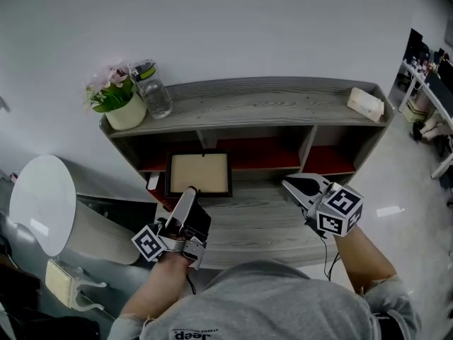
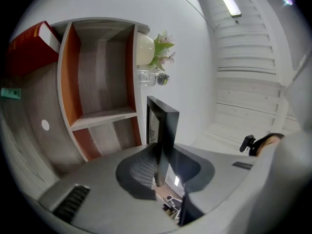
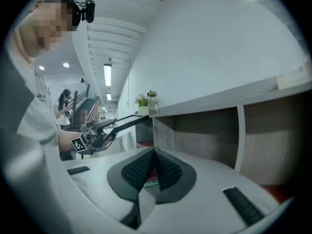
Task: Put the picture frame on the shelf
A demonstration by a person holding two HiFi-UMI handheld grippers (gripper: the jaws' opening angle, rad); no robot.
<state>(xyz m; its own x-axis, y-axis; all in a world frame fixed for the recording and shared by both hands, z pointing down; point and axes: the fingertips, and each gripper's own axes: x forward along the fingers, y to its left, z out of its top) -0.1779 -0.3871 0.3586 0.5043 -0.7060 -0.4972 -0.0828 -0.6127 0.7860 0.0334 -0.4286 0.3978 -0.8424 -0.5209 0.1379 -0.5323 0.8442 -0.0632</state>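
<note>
Picture frame (image 1: 199,173): clamped by its near edge in the left gripper (image 1: 188,195), held up before the shelf (image 1: 269,106), likely ready to set in place.
Right gripper (image 1: 293,185): jaws together, empty, off to the side.

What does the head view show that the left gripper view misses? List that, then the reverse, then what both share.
Only the head view: the right tongs, the beige box on the shelf's top board, the white round table and the picture frame's pale front. Only the left gripper view: a ceiling light, and the pads of the left tongs pressed on the frame's edge. Both: the frame, the shelf, the flower pot and the clear jar.
</note>
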